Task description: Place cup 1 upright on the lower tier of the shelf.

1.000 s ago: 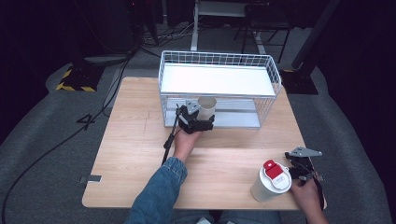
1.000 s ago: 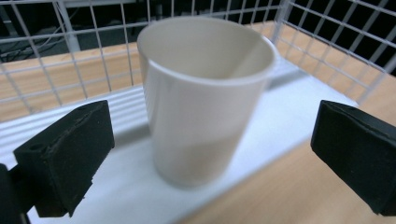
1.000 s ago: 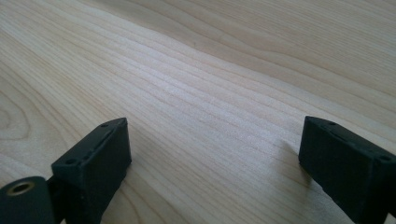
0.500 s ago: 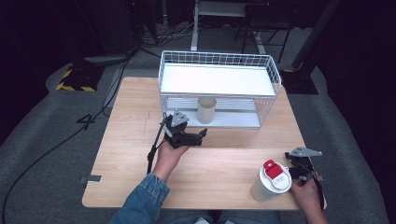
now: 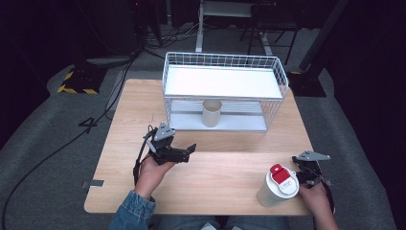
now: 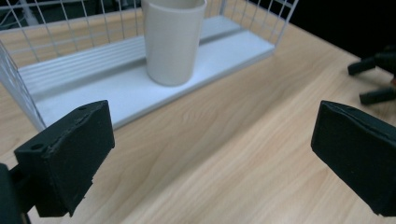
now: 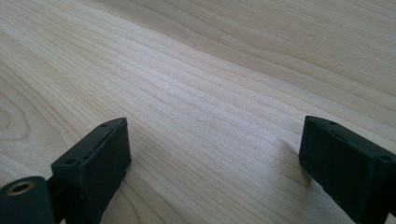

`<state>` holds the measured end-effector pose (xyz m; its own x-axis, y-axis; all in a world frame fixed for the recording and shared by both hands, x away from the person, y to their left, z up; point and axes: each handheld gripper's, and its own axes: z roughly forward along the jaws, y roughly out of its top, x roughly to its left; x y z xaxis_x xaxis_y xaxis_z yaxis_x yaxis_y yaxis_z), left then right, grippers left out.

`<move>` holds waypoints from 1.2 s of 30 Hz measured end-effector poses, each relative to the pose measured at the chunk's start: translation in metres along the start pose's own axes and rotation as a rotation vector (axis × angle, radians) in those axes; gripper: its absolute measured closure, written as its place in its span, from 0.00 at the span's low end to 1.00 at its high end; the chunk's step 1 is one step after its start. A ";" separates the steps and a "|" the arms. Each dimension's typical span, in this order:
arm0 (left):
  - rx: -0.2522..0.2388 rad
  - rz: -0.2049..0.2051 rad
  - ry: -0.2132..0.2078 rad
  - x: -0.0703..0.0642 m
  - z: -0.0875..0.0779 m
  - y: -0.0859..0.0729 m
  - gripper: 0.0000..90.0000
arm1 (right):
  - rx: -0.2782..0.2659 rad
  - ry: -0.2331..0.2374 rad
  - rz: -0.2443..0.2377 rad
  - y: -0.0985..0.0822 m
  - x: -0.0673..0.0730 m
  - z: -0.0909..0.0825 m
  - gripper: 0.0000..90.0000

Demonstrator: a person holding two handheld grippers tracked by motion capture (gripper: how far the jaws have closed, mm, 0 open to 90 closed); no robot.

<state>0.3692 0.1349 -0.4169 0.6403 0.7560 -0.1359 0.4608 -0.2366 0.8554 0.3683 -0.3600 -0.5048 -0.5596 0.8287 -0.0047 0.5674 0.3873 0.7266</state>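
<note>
Left gripper (image 5: 190, 149): jaws spread wide with nothing between them, only bare tabletop showing in the gap in the left gripper view; it hangs over the light wooden table (image 5: 230, 167), apart from the shelf front. Right gripper (image 5: 306, 176): jaws likewise parted and empty in the right gripper view, wood grain alone between them; in the high view it sits at the near right corner, just beside a white lidded paper cup with a red label on its lid (image 5: 277, 187), not gripping it.

Item under work, by judgement: the plain cream cylindrical cup (image 6: 172, 39), open-topped, standing upright on the lower white shelf of the white wire-mesh rack (image 5: 275, 72), roughly mid-shelf, under the upper tray; the left gripper faces it.

Handling assessment: appears light and thin-walled, so likely to tip if nudged at the rim and to deform or slip under a hard squeeze; surface looks smooth and matt; material cannot be confirmed. Recommended hold: across the body at mid-height, one jaw each side, moderate pressure; approach level from the open front, as the upper tray leaves limited clearance above the rim.
</note>
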 end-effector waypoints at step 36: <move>0.222 0.022 0.105 0.019 -0.020 -0.092 0.02 | 0.002 0.032 -0.016 -0.005 -0.003 -0.005 0.10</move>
<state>0.3265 0.1839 -0.4882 0.5898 0.8056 -0.0561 0.5786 -0.3731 0.7252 0.3640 -0.3662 -0.5046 -0.5880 0.8088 0.0057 0.5591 0.4014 0.7255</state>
